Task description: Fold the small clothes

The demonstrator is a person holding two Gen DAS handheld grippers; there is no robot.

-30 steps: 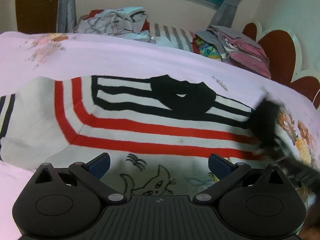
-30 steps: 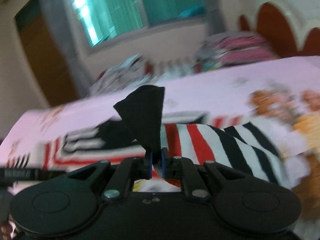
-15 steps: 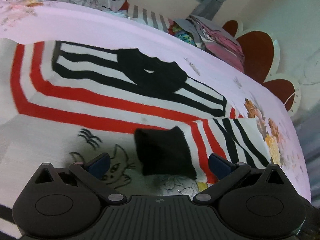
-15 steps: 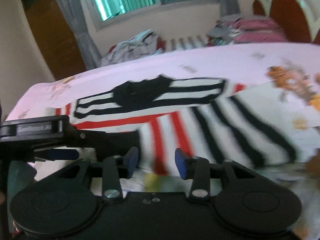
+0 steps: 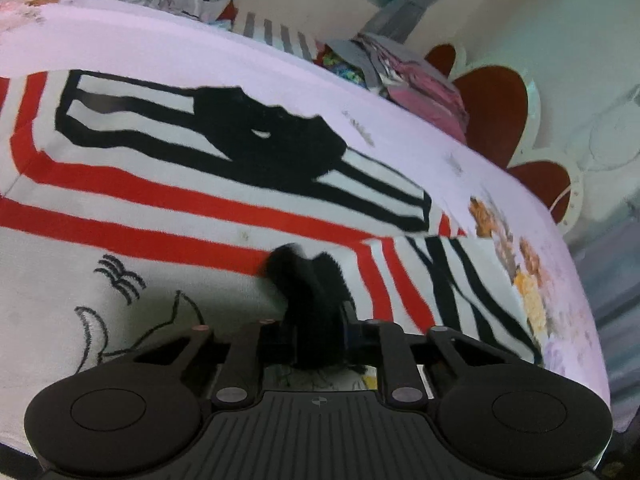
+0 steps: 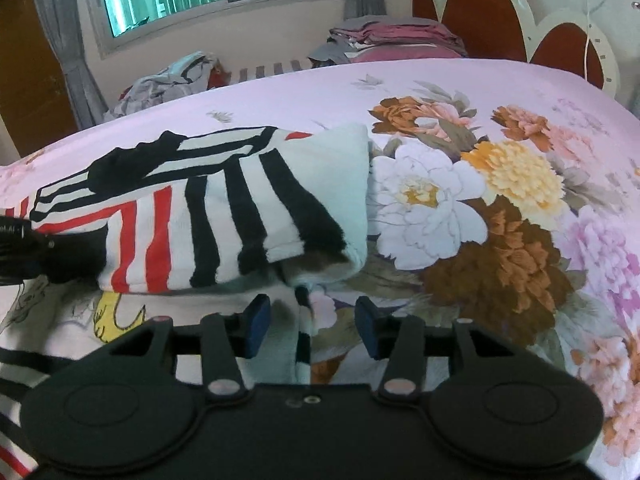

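A small white sweater [image 5: 160, 208] with red and black stripes, a black collar and a cat drawing lies on the bed. Its right sleeve [image 6: 240, 220] is folded across the body. My left gripper [image 5: 316, 332] is shut on the sleeve's black cuff [image 5: 308, 280], low over the sweater's front. It shows at the left edge of the right wrist view [image 6: 24, 248]. My right gripper [image 6: 310, 324] is open and empty, just above the sweater's right side and the bedsheet.
The bed has a pink floral sheet [image 6: 500, 184]. Piles of clothes [image 6: 392, 36] and loose laundry [image 6: 172, 80] lie at the far edge by the window. A red and white headboard [image 6: 500, 20] stands to the right.
My right gripper let go of the black cuff and drew back to the right. My left gripper moved in and shut on that cuff.
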